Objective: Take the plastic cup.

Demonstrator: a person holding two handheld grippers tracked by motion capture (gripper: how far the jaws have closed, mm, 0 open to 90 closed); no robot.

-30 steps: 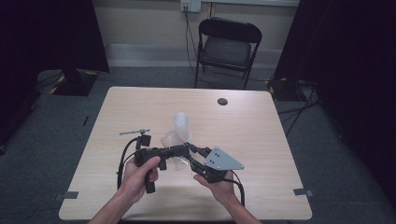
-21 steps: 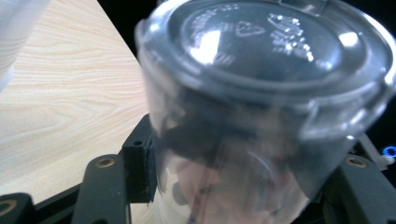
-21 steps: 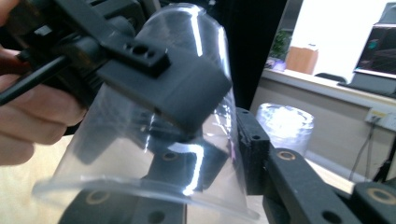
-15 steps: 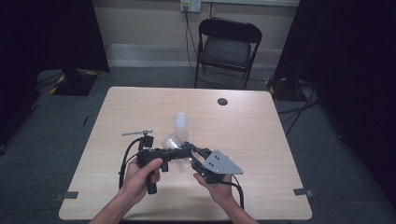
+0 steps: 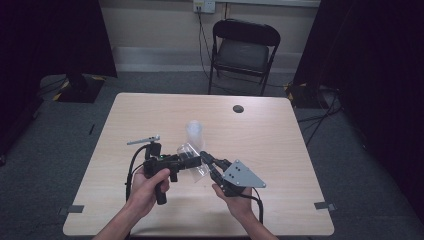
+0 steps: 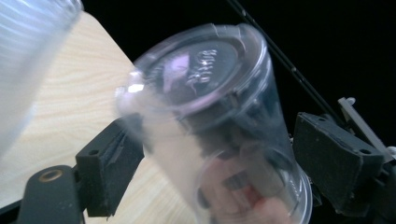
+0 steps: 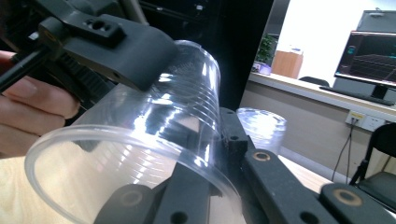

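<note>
A clear plastic cup [image 5: 194, 162] [image 6: 219, 121] [image 7: 140, 140] lies on its side in the air above the table's front middle, between the two grippers. My left gripper [image 5: 189, 161] [image 6: 224, 158] has just been opening; its jaws stand wide on either side of the cup, and the right pad [image 6: 336, 163] is clear of the wall. My right gripper [image 5: 207, 161] [image 7: 210, 135] has just been closing and is shut on the cup's wall at the rim, one jaw inside and one outside. A second clear cup [image 5: 194, 131] [image 7: 261, 126] stands upside down on the table [image 5: 280, 150] just behind.
A small dark round disc [image 5: 238, 108] lies near the table's far edge. A black folding chair [image 5: 243, 50] stands behind the table. Dark curtains hang on both sides.
The left gripper's jaws have spread away from the cup, and the right gripper's jaws have closed on its rim. Both hands have kept their place.
</note>
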